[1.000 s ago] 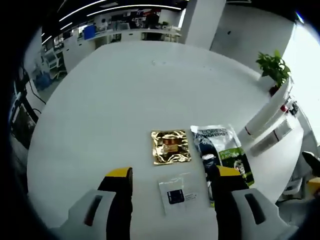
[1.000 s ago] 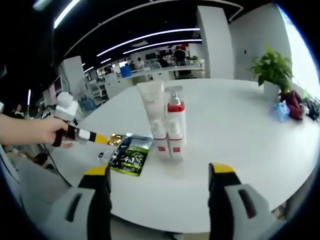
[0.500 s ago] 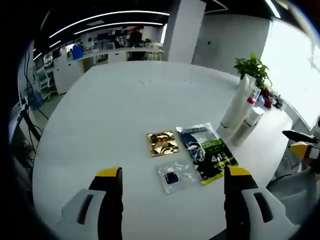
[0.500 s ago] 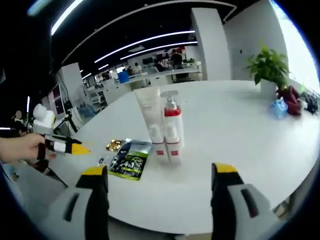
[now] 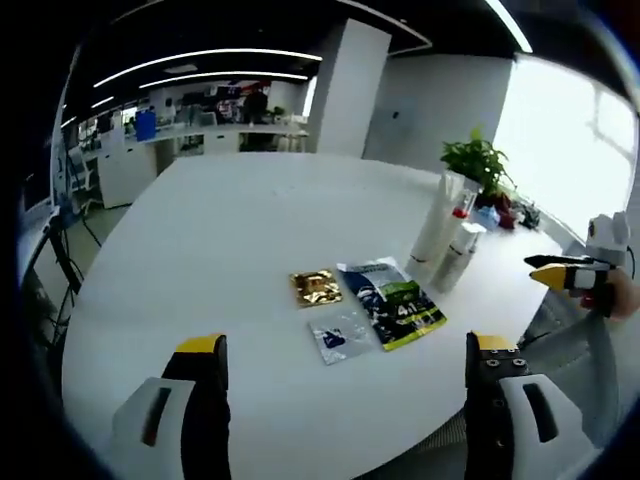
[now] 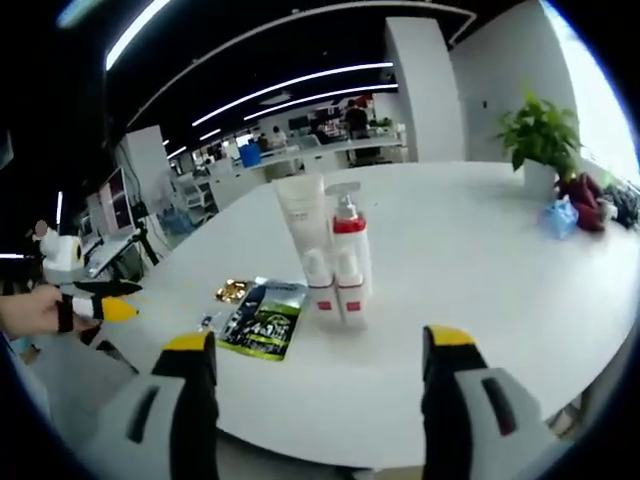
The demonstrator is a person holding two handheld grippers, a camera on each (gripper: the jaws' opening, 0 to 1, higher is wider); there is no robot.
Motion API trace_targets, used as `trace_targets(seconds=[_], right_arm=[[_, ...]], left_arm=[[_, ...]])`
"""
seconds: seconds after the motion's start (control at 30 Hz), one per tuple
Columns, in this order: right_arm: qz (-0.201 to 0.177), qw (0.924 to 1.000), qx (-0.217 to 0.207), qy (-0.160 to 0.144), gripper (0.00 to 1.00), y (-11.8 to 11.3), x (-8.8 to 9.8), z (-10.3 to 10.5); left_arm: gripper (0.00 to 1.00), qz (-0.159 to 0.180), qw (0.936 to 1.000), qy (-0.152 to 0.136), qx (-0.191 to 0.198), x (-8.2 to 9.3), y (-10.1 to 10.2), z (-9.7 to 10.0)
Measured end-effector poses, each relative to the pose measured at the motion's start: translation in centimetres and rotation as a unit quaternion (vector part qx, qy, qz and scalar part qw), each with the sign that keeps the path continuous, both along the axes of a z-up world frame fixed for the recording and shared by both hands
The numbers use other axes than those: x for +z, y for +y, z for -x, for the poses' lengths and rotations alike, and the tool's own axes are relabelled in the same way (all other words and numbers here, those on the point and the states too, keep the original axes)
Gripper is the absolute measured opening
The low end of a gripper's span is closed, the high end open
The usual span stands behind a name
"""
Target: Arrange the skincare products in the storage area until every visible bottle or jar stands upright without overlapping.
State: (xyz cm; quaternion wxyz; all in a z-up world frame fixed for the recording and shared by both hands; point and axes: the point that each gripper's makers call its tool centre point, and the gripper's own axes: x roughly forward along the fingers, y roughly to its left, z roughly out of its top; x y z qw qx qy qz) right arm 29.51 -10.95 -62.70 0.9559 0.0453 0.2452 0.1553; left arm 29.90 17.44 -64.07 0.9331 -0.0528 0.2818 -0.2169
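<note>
White table [image 6: 520, 260], upright bottles [image 6: 335, 255] beyond open right hand-held gripper [image 6: 318, 360]

White tube [image 6: 302, 232] and red-collared pump bottle [image 6: 349, 253] stand upright, touching, with two small bottles [image 6: 337, 289] in front.

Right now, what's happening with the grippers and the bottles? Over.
Left gripper and right gripper open, holding nothing. Tube and pump bottle upright, close together. Sachets lie flat beside them.
</note>
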Motion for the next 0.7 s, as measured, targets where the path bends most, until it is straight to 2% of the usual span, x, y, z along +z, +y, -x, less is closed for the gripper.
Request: trace_targets(seconds=[0.1, 0.23, 0.33, 0.7], right_arm=[[0.005, 1.0, -0.001, 0.002, 0.86, -0.11, -0.16, 0.0], [0.004, 1.0, -0.002, 0.007, 0.86, -0.13, -0.33, -0.02], [0.005, 0.9999, -0.001, 0.009, 0.86, -0.09, -0.35, -0.02], [0.006, 0.9999, 0.0, 0.012, 0.86, 0.02, -0.48, 0.04]], left_arm=[[0.97, -0.012, 0.9999, 0.001, -0.006, -0.36, 0.19, 0.51], [0.97, -0.002, 1.0, 0.005, -0.003, -0.66, 0.42, 0.61], [0.97, 0.009, 0.9999, -0.007, 0.007, -0.24, 0.52, 0.19], [0.97, 0.005, 1.0, 0.003, 0.002, -0.72, 0.36, 0.36]])
